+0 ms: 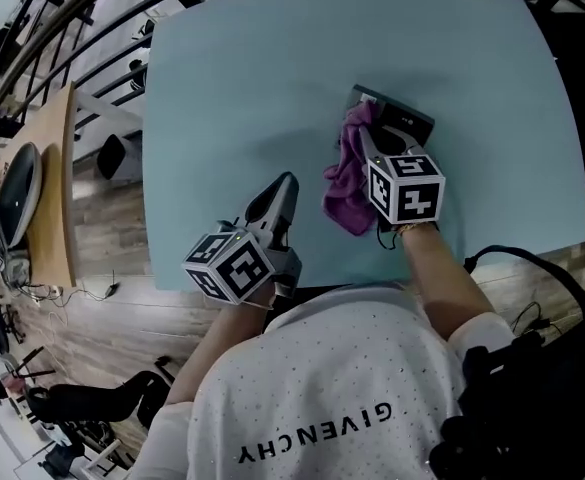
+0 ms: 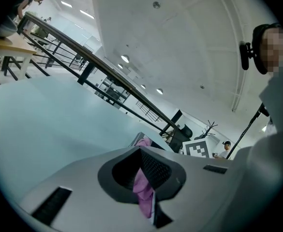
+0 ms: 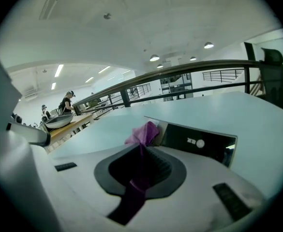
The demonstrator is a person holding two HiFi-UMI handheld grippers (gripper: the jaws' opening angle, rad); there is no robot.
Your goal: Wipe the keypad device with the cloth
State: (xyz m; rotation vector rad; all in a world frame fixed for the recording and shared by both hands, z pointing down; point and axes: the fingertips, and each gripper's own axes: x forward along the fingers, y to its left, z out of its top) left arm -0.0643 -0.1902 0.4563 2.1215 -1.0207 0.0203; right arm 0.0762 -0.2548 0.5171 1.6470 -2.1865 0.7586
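While my right gripper (image 1: 372,146) pinches the purple cloth (image 1: 345,196) at the edge of the keypad device (image 1: 404,120) on the table (image 1: 222,78), and my left gripper (image 1: 288,182) waits nearby, barely parted and empty, I judge wiping under way, with strokes across its face next.

Two grippers: left gripper (image 1: 283,191) and right gripper (image 1: 371,140). One cloth (image 1: 346,190), in the right gripper's jaws. One keypad (image 1: 400,119), just ahead of it. One table (image 1: 262,68) beneath both. One bowl (image 1: 17,194), far off the left gripper's outer side.
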